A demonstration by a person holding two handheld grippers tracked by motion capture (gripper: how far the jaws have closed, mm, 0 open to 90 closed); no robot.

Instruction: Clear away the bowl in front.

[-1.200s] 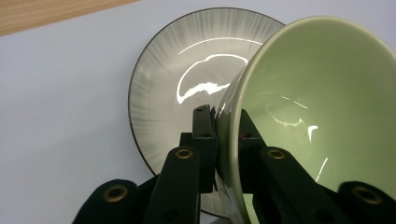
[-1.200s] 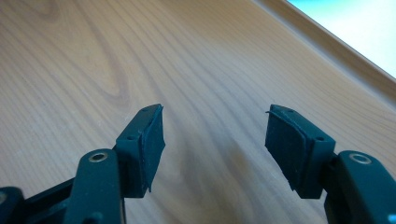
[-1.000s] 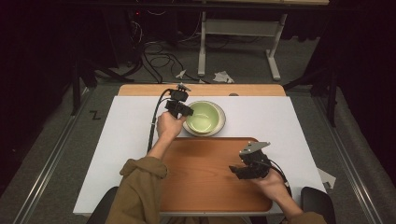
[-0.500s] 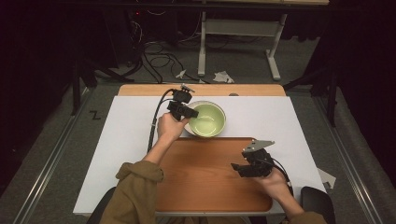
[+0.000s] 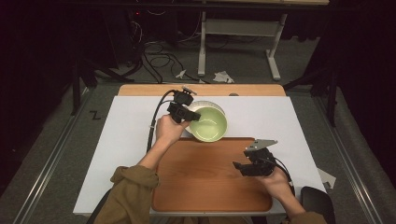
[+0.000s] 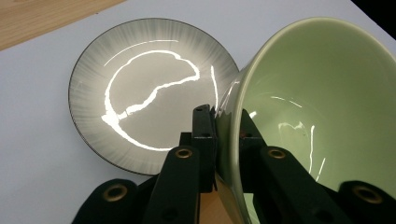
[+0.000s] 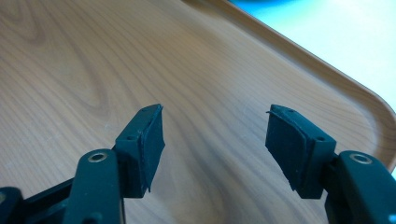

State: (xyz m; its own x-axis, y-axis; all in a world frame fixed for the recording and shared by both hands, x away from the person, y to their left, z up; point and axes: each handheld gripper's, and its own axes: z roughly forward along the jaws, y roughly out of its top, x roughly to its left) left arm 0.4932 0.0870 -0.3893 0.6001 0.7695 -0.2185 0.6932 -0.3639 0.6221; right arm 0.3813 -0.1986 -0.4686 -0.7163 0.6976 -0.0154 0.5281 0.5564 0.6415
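Pinching only the rim, your left gripper (image 6: pixel 224 135) could let the tilted green bowl (image 6: pixel 322 116) slip onto the grey plate (image 6: pixel 149 93); right gripper (image 7: pixel 215 140) fingers stand released.

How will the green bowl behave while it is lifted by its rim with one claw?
The green bowl looks glazed and shiny, so it may slip between the left claw, which pinches only its thin rim. Held at one edge, it already hangs tilted and will probably swing or turn. It appears ceramic, so stiff but likely to chip if it drops on the grey plate below.
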